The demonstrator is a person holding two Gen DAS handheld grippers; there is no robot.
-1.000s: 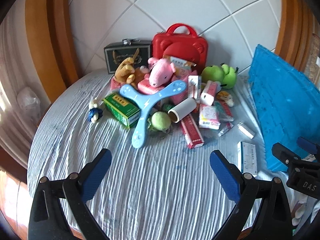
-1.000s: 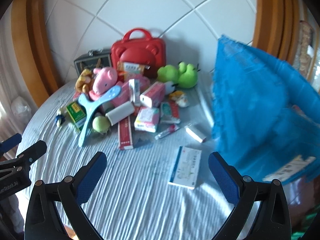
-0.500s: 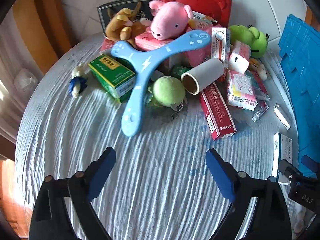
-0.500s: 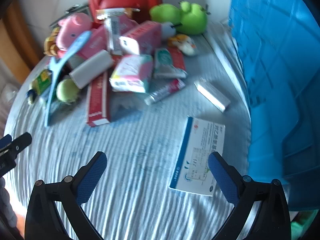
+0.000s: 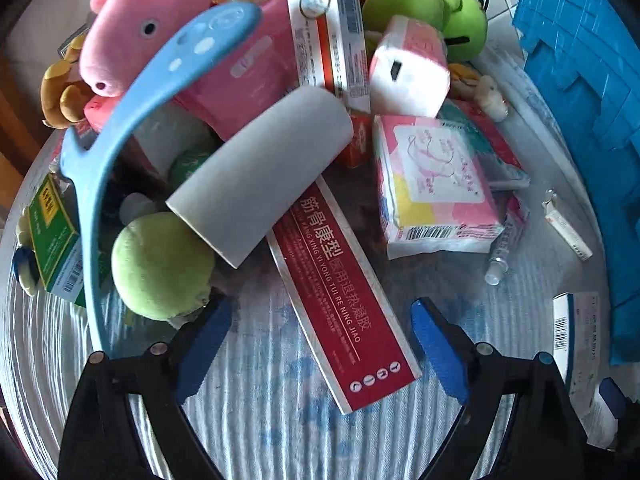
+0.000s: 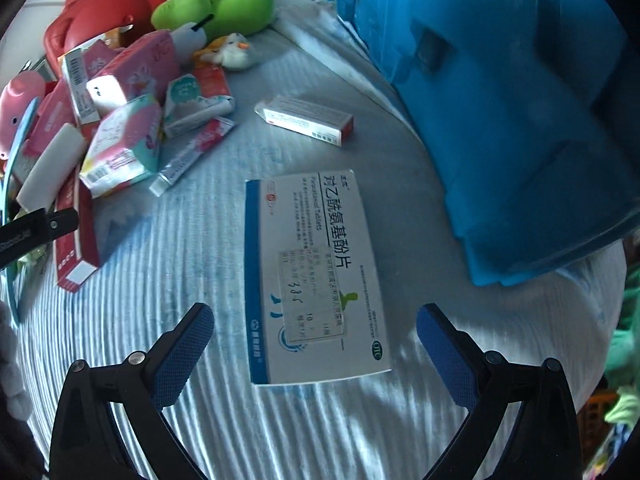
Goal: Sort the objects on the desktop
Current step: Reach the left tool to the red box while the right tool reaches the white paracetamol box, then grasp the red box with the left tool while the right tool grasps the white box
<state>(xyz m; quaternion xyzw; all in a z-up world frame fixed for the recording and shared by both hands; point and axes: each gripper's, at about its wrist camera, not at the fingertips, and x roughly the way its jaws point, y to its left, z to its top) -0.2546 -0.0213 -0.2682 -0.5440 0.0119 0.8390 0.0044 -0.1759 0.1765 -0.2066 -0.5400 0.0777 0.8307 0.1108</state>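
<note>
The left tool (image 5: 320, 344) is gaping empty over a glossy red carton (image 5: 340, 300); at twelve o'clock, the right tool (image 6: 314, 344) is straddling, untouched, a flat white-and-blue box (image 6: 312, 276).

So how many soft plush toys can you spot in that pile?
3 clearly: a pink pig plush at the pile's top left, a tan plush animal just left of it, and a green plush frog at the back. Others may be hidden.
</note>
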